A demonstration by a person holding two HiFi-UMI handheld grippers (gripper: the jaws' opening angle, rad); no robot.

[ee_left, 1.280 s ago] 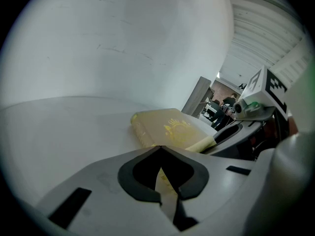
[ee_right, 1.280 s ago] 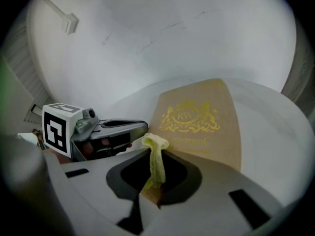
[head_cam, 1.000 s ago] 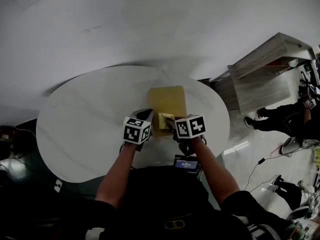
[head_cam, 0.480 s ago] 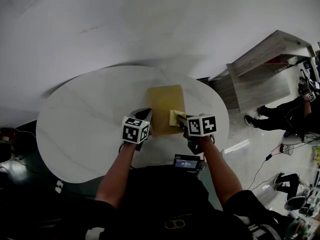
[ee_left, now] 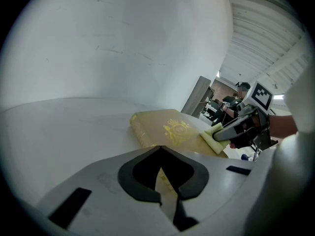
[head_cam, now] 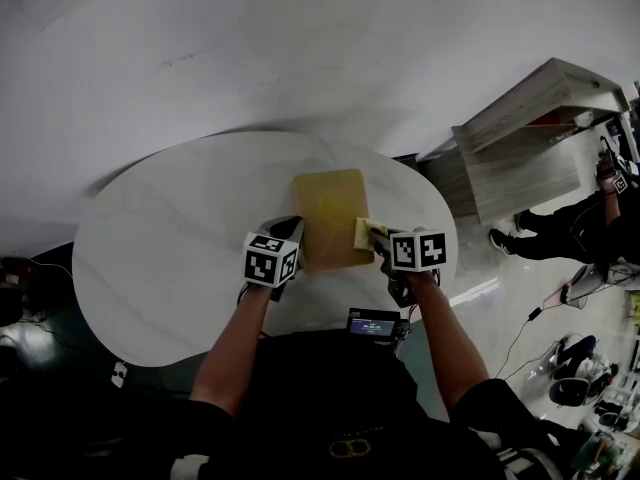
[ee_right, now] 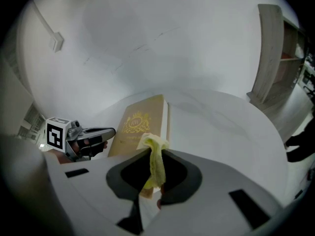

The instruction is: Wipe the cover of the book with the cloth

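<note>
Head view alone takes in the whole round white desk, with the yellow book flat on it. Puts the left gripper at the book's left edge, close to the near corner, and the right gripper at the book's right edge, also close to the near corner. Shows the yellow cloth partly on the cover and partly past that right edge. Also catches a wooden shelf unit well to the right of the book.

Left gripper view gives what the head view cannot: fingers closed together with nothing between them, tips down at the book's near edge, and a gold crest on the cover. Looks across the book to the cloth in the other gripper.

Right gripper view settles the grip there: fingers clamped on the cloth, which stands up between them in a crumpled fold, just before the book's near right corner.

Compared with a second ago: cloth and right gripper now at the book's right edge, no longer at the middle of its near edge. Left gripper and book unmoved.
</note>
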